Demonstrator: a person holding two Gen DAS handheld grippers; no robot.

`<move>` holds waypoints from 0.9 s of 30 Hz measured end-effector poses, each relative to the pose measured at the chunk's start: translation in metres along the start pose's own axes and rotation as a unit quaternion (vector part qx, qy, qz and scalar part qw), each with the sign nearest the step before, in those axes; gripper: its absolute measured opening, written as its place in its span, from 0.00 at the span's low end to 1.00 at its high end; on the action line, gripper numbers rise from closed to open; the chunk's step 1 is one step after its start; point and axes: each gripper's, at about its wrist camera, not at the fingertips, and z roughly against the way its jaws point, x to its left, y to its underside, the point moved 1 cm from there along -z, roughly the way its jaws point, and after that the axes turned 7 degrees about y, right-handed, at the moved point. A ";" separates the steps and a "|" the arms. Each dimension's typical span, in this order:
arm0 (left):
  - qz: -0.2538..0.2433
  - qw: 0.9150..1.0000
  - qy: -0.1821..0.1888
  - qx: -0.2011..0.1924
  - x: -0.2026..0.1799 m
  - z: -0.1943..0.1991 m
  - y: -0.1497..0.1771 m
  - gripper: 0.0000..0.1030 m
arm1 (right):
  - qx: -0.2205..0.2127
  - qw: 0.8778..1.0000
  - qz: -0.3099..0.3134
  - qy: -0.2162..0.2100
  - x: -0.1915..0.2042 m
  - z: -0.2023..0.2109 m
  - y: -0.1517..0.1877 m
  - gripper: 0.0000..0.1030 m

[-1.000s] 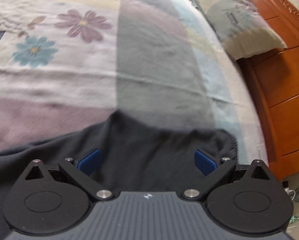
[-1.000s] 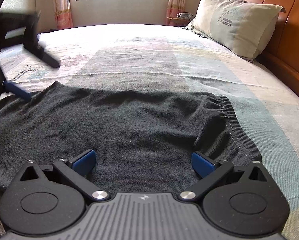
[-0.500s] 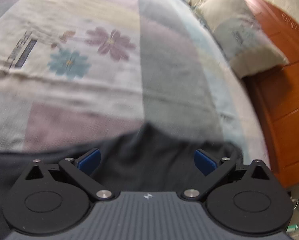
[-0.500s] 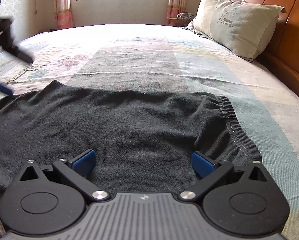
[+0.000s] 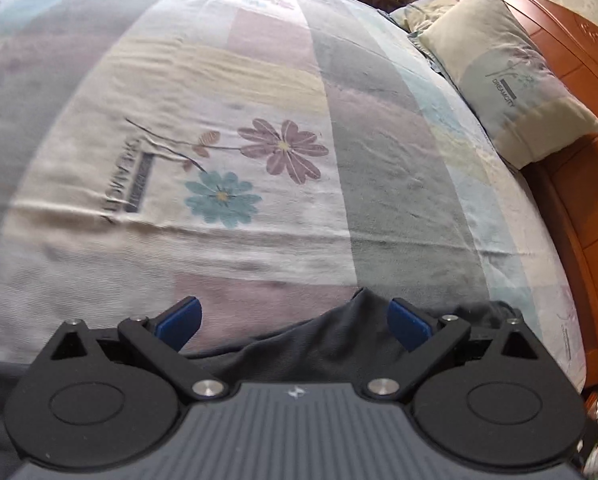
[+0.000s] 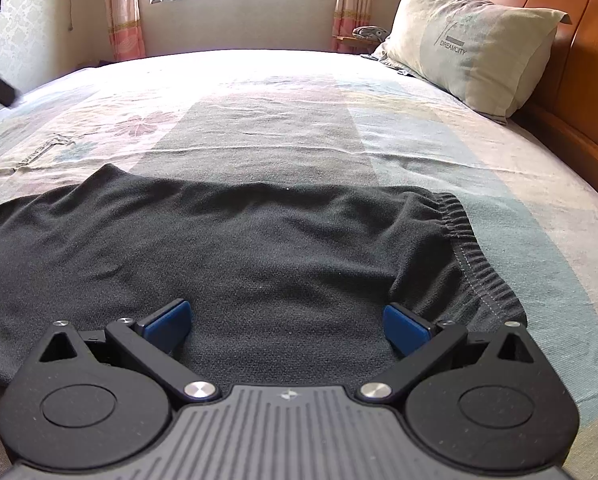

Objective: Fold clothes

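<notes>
Left wrist view: the left tongs (image 5: 295,322) gape wide and empty above the bed (image 5: 259,80), over the far edge of the dark trousers (image 5: 323,340). Right wrist view: the right tongs (image 6: 286,322) gape wide over the trousers (image 6: 235,248), lying flat, long axis across, waistband (image 6: 475,256) to the right. Grip both layers, lift evenly

Left gripper (image 5: 295,322) and right gripper (image 6: 286,322): identical build. Black linkage arms with blue finger pads (image 6: 167,325). Silver pivot screws (image 6: 199,390) either side of the ribbed grey housing (image 6: 287,432). Round black discs outboard of housing; small white emblem at its top centre.
</notes>
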 end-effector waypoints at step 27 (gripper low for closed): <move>0.007 0.992 0.130 -0.003 0.060 -0.003 0.037 0.98 | 0.009 0.995 0.055 -0.081 0.108 0.043 0.018 1.00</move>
